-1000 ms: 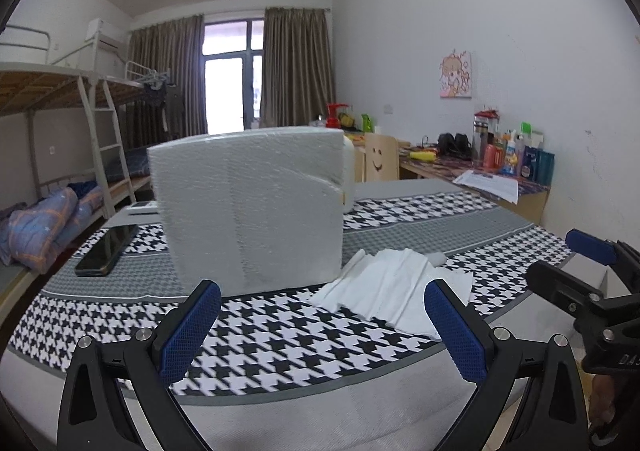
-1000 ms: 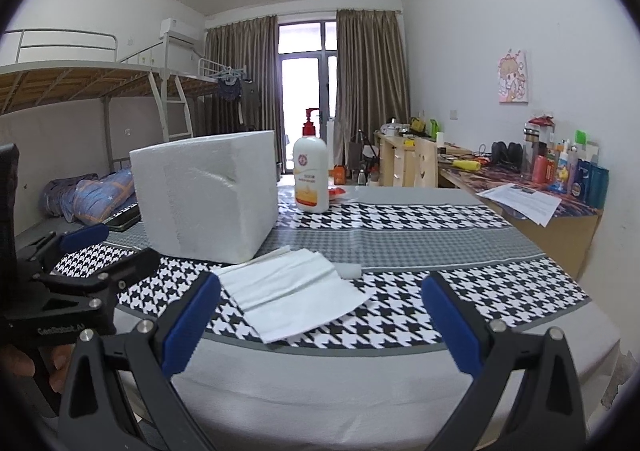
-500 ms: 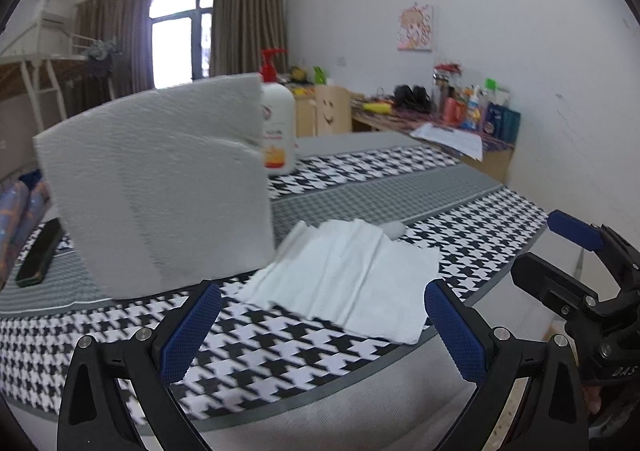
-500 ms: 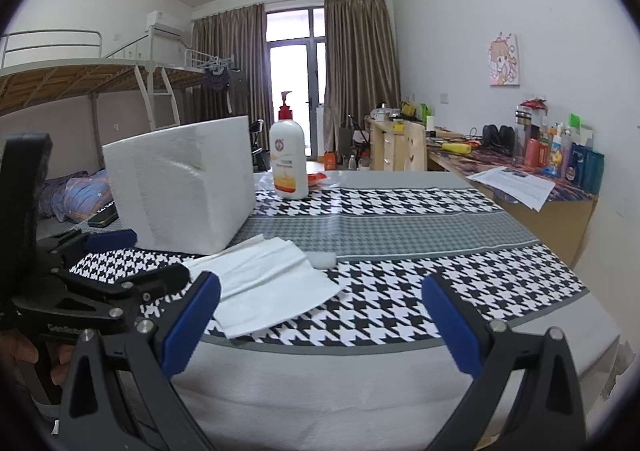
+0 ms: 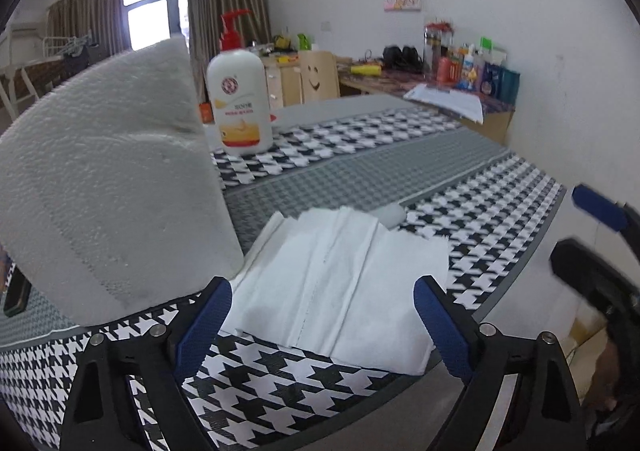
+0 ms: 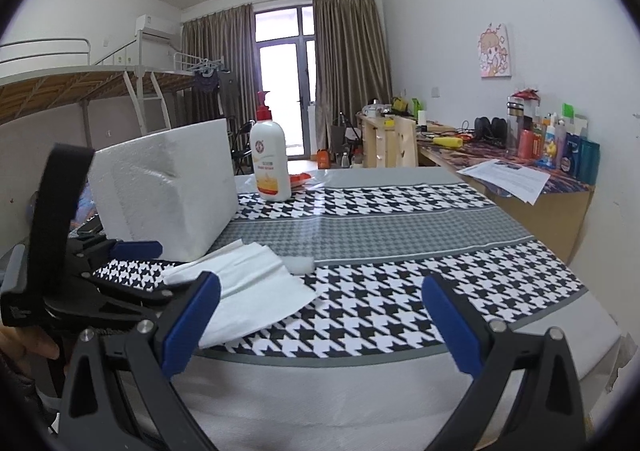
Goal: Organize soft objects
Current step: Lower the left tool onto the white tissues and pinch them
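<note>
One flat tissue stack (image 5: 340,283), folds running away from camera

lotion bottle (image 6: 270,163): upright on table | phone (image 5: 16,293): table's left edge | papers (image 6: 506,174): desk

Left tool (image 5: 322,315) tilted down, jaws just closing slightly; right tool (image 6: 320,315) wide apart

a loose stack of white paper tissues (image 5: 340,283) lies flat on the houndstooth cloth near the table's front edge, sheets fanned and slightly offset (fold creases run along them). just beside it stands a large white foam-like block (image 5: 108,191), upright, dented on one face.
</note>
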`<state>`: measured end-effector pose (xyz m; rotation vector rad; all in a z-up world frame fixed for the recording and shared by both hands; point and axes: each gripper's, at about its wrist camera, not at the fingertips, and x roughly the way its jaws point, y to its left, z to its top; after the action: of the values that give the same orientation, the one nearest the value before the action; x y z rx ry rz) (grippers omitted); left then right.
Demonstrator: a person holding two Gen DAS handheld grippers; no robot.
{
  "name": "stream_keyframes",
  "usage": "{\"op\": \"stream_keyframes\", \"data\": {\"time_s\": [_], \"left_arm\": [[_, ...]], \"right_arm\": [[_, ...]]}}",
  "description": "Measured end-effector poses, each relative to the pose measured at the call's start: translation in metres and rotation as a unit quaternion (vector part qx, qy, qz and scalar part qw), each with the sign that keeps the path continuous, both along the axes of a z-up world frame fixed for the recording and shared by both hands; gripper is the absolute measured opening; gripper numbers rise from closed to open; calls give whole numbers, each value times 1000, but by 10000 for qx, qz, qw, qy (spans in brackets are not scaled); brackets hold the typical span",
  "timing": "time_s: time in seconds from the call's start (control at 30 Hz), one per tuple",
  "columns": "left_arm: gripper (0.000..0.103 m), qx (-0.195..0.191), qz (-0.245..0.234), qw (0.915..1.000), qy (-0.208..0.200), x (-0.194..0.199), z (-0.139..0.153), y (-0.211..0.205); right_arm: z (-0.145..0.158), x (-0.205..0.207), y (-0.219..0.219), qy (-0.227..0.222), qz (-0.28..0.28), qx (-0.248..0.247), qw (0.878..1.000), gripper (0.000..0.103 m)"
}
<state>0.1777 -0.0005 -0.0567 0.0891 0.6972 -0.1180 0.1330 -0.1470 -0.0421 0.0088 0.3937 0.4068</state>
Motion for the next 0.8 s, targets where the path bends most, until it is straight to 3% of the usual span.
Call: {"op": "stream_keyframes", "data": {"time_s": [0.23, 0.33, 0.4, 0.53, 0.63, 0.7, 0.8], "left_arm": [[79, 89, -26, 9995, 315, 9, -10, -3], [69, 152, -20, 9991, 404, 13, -14, -4], [57, 146, -2, 9983, 557, 18, -18, -4], [50, 105, -4, 9979, 638, 20, -22, -3], [35, 55, -148, 9978, 651, 18, -21, -6], [15, 59, -210, 9978, 628, 17, -20, -9], [7, 11, -224, 9982, 564, 13, -22, -8]], "right_arm": [[-3, 11, -2, 207, 15, 77, 9998, 102], [-4, 13, -1, 213, 19, 38, 9998, 102], [-4, 16, 0, 224, 25, 30, 9997, 102], [-2, 18, -1, 211, 27, 30, 9998, 102], [-2, 19, -2, 222, 21, 43, 9997, 102], [-2, 20, -1, 235, -3, 32, 9997, 102], [-2, 21, 1, 248, -11, -8, 9997, 102]]}}
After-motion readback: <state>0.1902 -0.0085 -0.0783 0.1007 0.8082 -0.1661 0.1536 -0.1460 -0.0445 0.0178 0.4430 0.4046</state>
